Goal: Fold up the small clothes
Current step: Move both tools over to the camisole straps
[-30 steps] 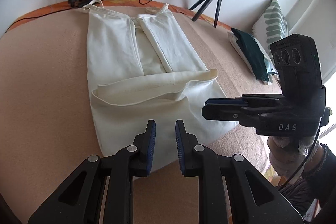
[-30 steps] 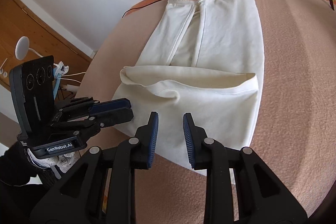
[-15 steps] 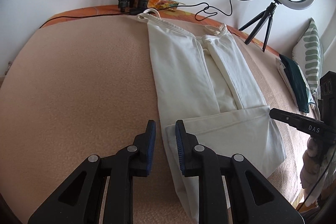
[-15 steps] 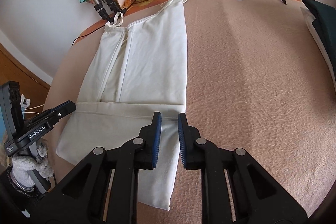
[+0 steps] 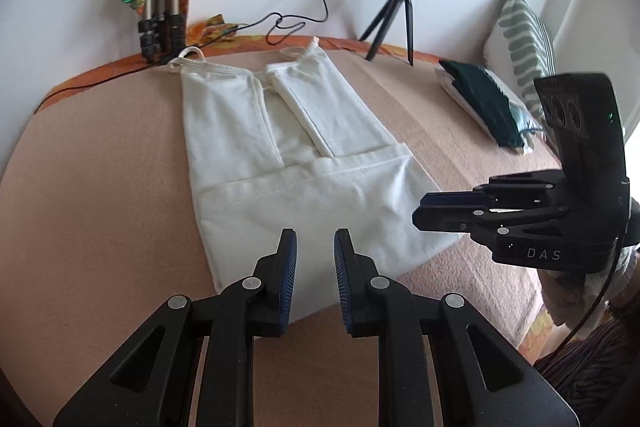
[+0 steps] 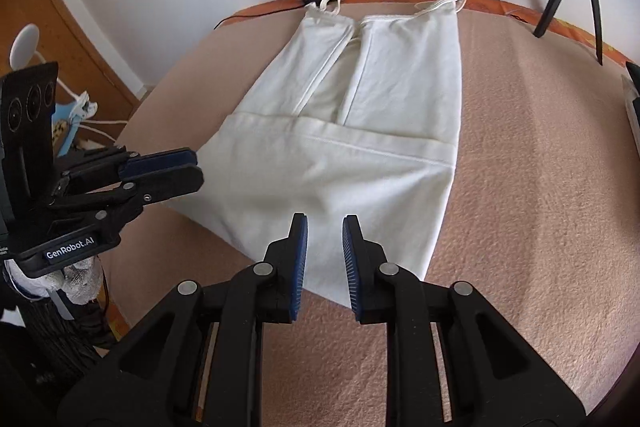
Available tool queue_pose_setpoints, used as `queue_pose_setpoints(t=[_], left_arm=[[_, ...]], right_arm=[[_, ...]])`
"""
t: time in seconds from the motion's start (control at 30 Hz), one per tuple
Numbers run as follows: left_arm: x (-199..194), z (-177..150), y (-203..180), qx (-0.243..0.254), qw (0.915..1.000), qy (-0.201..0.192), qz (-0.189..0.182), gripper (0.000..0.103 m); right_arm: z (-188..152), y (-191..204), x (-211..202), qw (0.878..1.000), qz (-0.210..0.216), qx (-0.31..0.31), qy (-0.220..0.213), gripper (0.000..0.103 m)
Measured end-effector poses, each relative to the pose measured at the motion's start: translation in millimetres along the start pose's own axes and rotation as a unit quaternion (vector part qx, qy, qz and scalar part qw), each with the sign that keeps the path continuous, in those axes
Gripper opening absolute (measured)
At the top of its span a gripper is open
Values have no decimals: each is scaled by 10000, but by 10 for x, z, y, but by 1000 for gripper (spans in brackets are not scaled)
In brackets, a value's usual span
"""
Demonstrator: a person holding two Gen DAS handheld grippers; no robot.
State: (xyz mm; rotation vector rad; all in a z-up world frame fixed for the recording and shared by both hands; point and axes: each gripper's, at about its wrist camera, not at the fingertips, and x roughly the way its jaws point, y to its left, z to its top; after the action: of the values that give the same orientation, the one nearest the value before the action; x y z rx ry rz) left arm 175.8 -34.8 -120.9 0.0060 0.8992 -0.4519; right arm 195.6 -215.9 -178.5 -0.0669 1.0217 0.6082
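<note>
A white strappy top [image 5: 304, 187] lies flat on the peach blanket [image 5: 100, 187], its sides folded inward and its lower part folded up across the middle. My left gripper [image 5: 315, 239] hovers over the near folded edge, jaws a small gap apart with nothing between them. My right gripper [image 5: 424, 207] hangs off the top's right side, seen side-on. In the right wrist view the top [image 6: 340, 163] lies ahead; my right gripper [image 6: 325, 223] stands open and empty above its near edge, and the left gripper [image 6: 192, 167] sits at the top's left edge.
A ring light on a small tripod [image 5: 404, 7] stands at the back, with a black cable [image 5: 280, 23] and folded tripod legs [image 5: 160, 23] against the wall. Dark green folded clothes [image 5: 488, 103] and a striped pillow [image 5: 524, 35] lie at the right. A wooden cabinet [image 6: 60, 7] stands left.
The puffy folded-up hem now lies flat. Both grippers swung out to the top's side edges half a second ago and have come back over its near edge. The right jaws narrowed a little.
</note>
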Motion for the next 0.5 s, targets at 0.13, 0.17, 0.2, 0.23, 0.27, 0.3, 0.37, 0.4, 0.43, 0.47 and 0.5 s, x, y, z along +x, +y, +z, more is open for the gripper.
queue_pose_setpoints(t=[0.13,0.17,0.2,0.23,0.27,0.3,0.37,0.4,0.43,0.47,0.5], left_arm=[[167,-130,77,-43,9991,389,171,21],[167,-145,126,-141,9989,442,90,21],[148,-164,147,-164,9989,446,42,21],[133,-173,154,-137,9989,439,35,21],[118,-177,155,-115,9990,442,32,21],[105,-178,154,-126,9989,454,16,21],[61,-156,183,-189,9987,475,-39,21],[21,-126,226,-264,9986,450,-49,21],[-22,-87,282,-328,9986,400,-52,21],[-71,-38,348,-395,9987,328,-55,21],[-125,30,425,-466,9986,232,-65,21]], right_arm=[[-99,-14,89,9996,-155,-69,224,19],[-129,-72,70,9997,-83,21,233,19],[-142,-129,45,9996,7,115,248,19],[-155,-178,18,9994,33,191,272,19],[-172,-224,-8,9993,39,243,287,19],[-191,-271,-29,9991,53,287,312,19],[-225,-361,-76,9982,163,429,385,19],[-222,-398,-105,9979,146,474,406,19],[-217,-432,-147,9980,98,487,385,19],[-199,-473,-199,9981,101,515,315,19],[-177,-513,-253,9981,144,561,230,20]])
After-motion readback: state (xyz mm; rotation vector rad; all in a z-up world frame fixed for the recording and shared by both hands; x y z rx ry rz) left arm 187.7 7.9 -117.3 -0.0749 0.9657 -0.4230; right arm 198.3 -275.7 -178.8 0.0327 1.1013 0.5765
